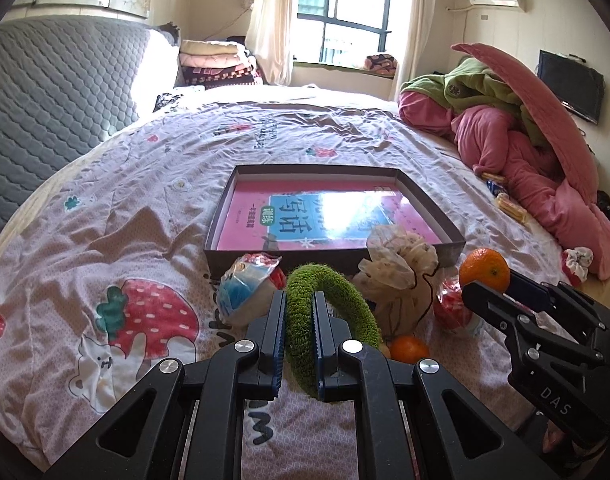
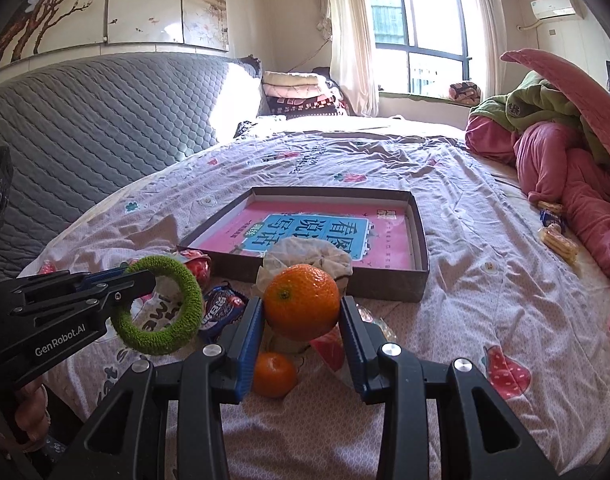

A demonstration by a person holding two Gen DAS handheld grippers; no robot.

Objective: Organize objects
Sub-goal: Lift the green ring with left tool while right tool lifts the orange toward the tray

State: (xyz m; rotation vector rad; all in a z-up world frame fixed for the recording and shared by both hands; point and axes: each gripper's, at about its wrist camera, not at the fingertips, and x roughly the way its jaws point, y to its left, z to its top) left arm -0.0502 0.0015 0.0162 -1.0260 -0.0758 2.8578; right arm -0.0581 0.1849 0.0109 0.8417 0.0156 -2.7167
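Above the pink strawberry-print bedsheet (image 1: 125, 200), a fuzzy green fabric ring (image 1: 329, 304) is pinched between the pressed-together fingers of the left gripper (image 1: 299, 312), lifted clear of the bed. Beside it, a round orange mandarin (image 2: 301, 302) is clamped by the right gripper (image 2: 301, 316). Just beyond both, a shallow grey cardboard box (image 2: 421, 240) is seen holding a pink book (image 2: 385, 236), with a second mandarin (image 2: 274, 374) lying on the sheet below

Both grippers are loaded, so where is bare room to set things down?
Free: the pink book inside the shallow grey box, and bare bedsheet left of the box up to the grey quilted headboard. Crowded: the box's near edge, among snack packets, crumpled bag and loose orange.
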